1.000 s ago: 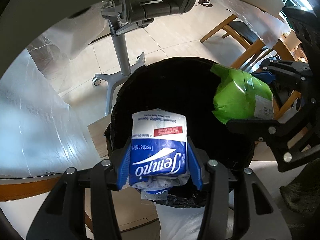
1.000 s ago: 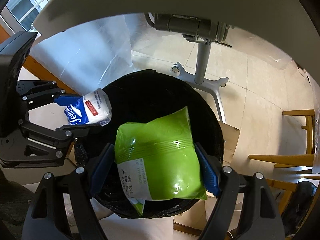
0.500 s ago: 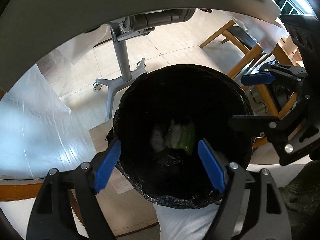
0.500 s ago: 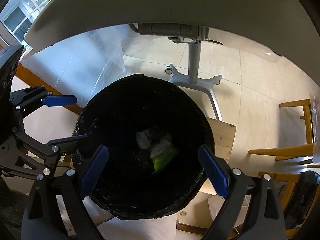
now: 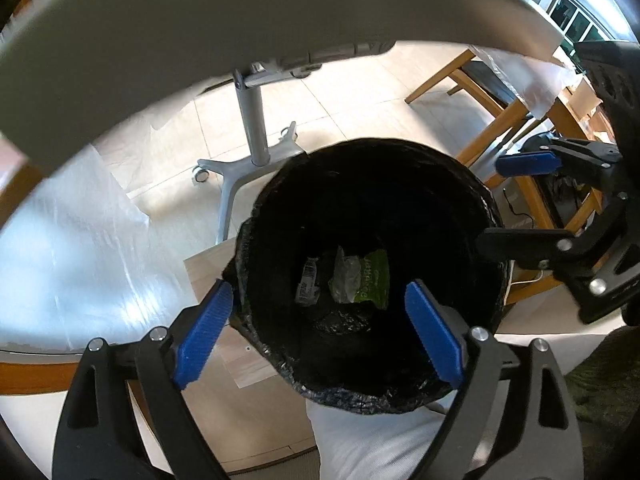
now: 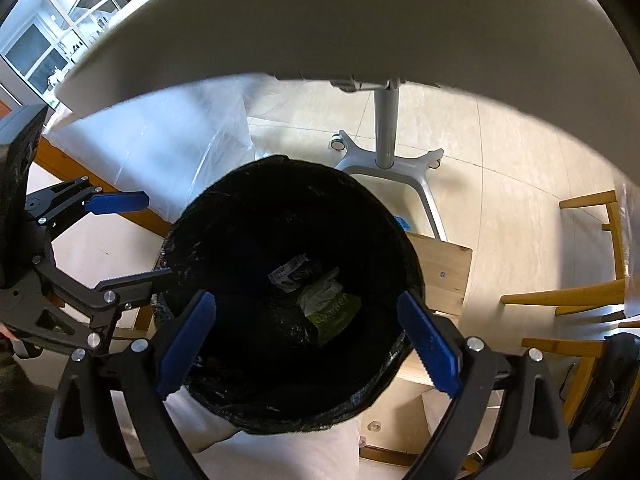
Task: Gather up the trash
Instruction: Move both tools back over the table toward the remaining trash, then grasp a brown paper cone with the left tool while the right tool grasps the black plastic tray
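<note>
A trash bin lined with a black bag (image 5: 490,216) (image 6: 188,240) stands on the floor below both grippers. At its bottom lie a green packet (image 5: 376,280) (image 6: 334,314), a crumpled clear wrapper (image 5: 346,278) (image 6: 320,294) and a piece with a barcode label (image 5: 308,286) (image 6: 286,272). My left gripper (image 5: 320,334) is open and empty above the bin's near rim. My right gripper (image 6: 308,346) is open and empty above the bin too. Each gripper shows in the other's view, at the right (image 5: 524,196) and at the left (image 6: 128,240).
A grey rolling stand (image 5: 252,128) (image 6: 386,132) rises behind the bin. A white table edge (image 5: 200,20) (image 6: 360,20) arches overhead. Wooden chairs (image 5: 500,128) (image 6: 580,300) stand at the right. Clear plastic sheeting (image 5: 68,248) (image 6: 160,148) covers a table at the left. A wooden board (image 6: 444,272) lies beside the bin.
Both grippers opened. The tissue pack left my left gripper and the green packet left my right gripper; the green packet now lies at the bin's bottom. Both grippers have risen slightly.
</note>
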### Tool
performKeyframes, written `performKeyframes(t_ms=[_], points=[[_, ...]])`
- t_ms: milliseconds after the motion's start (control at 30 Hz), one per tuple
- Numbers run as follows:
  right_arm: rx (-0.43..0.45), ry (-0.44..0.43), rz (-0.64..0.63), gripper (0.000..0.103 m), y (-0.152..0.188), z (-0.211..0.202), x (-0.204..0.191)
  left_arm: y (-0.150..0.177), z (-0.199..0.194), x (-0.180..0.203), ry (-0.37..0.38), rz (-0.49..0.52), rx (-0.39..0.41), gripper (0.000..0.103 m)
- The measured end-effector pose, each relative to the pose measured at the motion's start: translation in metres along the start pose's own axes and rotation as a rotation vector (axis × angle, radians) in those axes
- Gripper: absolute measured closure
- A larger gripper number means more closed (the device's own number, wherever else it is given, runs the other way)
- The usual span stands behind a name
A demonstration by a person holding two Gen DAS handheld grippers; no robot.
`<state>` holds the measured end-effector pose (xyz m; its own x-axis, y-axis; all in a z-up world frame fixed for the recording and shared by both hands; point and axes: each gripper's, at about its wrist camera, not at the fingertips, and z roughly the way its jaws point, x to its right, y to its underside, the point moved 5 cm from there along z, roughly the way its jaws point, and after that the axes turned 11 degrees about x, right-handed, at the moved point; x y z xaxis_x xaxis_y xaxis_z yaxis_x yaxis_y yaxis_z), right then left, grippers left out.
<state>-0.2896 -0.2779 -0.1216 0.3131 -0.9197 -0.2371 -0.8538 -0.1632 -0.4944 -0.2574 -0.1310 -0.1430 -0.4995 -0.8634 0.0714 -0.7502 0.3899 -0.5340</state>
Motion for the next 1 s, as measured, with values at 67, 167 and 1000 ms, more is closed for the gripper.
performKeyframes(t_ms=[67,167,1000], points=[[0.026,-0.008,-0.015,0.012,-0.004,-0.018,-0.002,-0.006,-0.020,0.000,-0.006,0.012,0.043,0.014],[0.089,-0.001,-0.060,0.012,-0.016,-0.059,-0.007,-0.019,-0.057,-0.001,-0.019,0.031,0.120,0.014],[0.296,0.294,0.143,0.013,-0.176,-0.053,0.045,-0.178,-0.070,-0.100,-0.238,-0.062,0.342,0.002]])
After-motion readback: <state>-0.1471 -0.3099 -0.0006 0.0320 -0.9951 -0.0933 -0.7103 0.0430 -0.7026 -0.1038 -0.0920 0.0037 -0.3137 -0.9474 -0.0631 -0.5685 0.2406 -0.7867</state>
